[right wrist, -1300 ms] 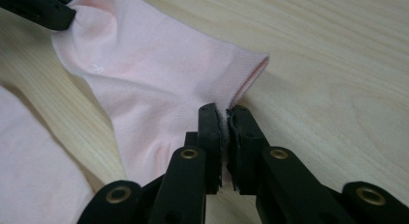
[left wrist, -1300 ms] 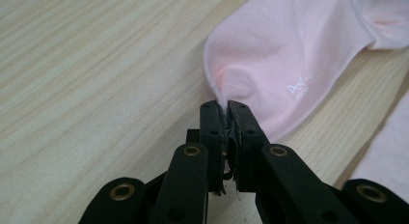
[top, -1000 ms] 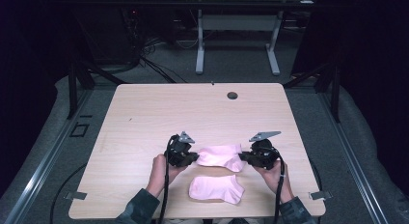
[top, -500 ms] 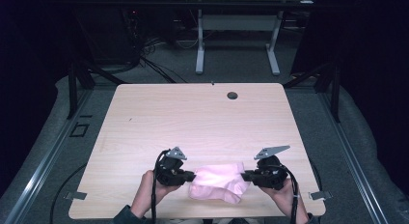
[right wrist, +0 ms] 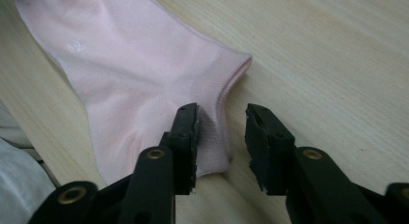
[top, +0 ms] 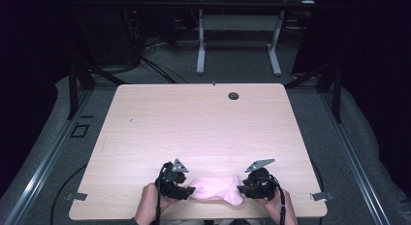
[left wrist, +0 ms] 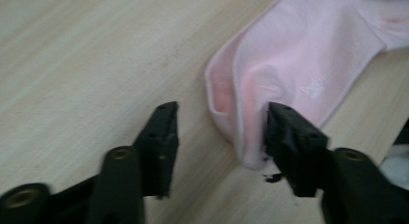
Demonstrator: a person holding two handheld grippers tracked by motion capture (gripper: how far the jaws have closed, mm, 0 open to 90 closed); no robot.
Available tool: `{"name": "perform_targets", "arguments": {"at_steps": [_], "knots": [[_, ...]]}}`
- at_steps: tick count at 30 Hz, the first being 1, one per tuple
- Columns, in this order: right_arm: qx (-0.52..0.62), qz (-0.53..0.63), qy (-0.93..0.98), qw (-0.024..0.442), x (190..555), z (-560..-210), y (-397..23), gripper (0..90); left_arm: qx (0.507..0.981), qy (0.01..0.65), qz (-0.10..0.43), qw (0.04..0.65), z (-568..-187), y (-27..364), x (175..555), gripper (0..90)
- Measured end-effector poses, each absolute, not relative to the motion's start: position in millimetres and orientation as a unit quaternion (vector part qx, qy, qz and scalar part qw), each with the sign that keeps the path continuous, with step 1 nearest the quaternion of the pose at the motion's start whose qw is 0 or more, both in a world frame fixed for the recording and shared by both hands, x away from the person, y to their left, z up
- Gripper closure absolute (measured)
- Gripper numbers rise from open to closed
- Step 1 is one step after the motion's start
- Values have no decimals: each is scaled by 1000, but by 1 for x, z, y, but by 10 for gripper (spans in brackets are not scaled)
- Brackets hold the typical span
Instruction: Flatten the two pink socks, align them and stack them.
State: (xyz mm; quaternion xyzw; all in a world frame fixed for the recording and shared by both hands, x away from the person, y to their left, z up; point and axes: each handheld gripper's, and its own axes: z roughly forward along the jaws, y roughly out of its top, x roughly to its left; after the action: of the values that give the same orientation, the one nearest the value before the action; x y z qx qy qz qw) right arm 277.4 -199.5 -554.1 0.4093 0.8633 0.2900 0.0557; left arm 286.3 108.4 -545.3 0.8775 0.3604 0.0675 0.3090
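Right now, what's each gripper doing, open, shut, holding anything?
Left gripper: jaws just opened, releasing the pink sock.
Right gripper: jaws just opened, sock edge beside them, not gripped.

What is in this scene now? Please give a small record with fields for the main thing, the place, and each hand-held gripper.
main thing: pink socks, stacked flat
place: near edge of the wooden table, between the two grippers
left hand-held gripper: jaws have just been opening; sock edge lies between them, not pinched
right hand-held gripper: jaws have just been opening; sock cuff edge lies between them, not pinched
other: dark round hole at the table's far edge
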Motion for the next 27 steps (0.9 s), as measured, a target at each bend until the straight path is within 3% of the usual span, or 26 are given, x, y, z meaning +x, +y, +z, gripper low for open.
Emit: {"name": "perform_targets", "arguments": {"at_steps": [8, 15, 21, 27], "knots": [[423, 356, 825, 120, 269, -537, -227, 191, 843, 392, 152, 334, -534, 138, 282, 150], [465, 358, 790, 176, 266, -536, -264, 6, 811, 445, 191, 328, -541, 180, 282, 41], [492, 344, 775, 198, 271, -556, -292, 0, 781, 495, 194, 329, -564, 218, 288, 1], [510, 326, 771, 198, 279, -576, -300, 0, 767, 510, 210, 329, -582, 229, 290, 1]]}}
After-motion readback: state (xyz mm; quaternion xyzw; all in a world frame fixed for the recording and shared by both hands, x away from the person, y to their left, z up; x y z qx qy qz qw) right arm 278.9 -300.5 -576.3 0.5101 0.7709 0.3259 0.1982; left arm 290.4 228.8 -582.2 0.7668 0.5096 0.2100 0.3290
